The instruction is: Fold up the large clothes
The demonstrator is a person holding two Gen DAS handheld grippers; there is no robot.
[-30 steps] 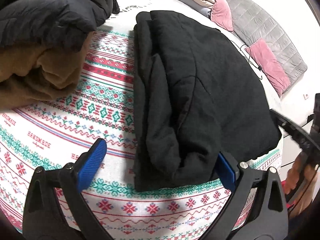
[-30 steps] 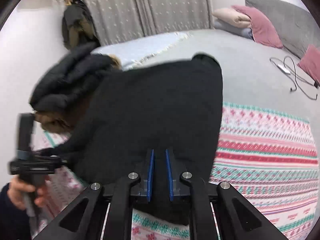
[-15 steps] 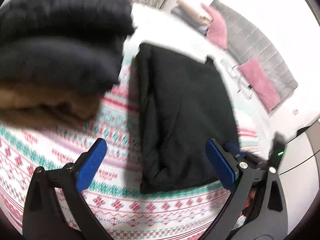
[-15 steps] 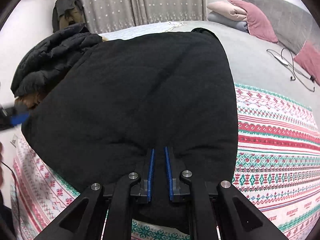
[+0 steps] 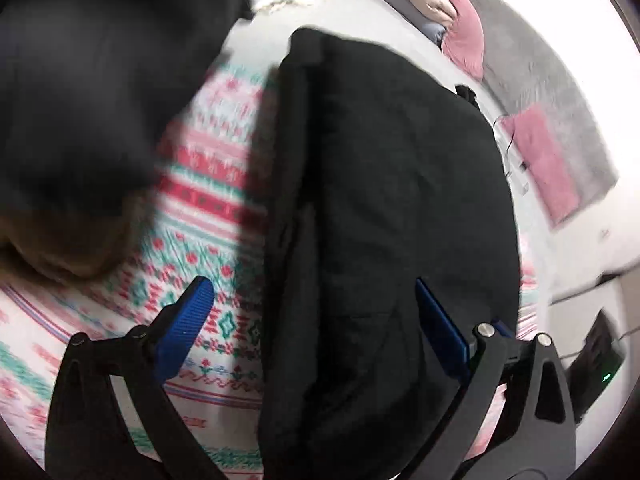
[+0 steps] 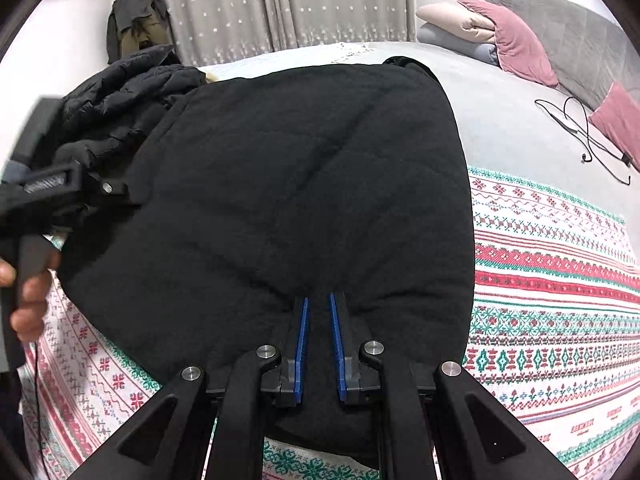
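Your right gripper (image 6: 319, 344) pinches the near hem of the folded black garment (image 6: 304, 184) lying on the patterned blanket (image 6: 560, 300). Your left gripper (image 5: 316, 320) hovers wide open over its left edge. Judged mid-fold: seat the left grip first.

We see even, soft indoor light in both views, bright on the white wall and without hard shadows. The left wrist view is smeared by motion (the dark pile (image 5: 92, 92) at upper left is only a blur). The right wrist view is sharp. Both bend strongly toward the dark round edges.
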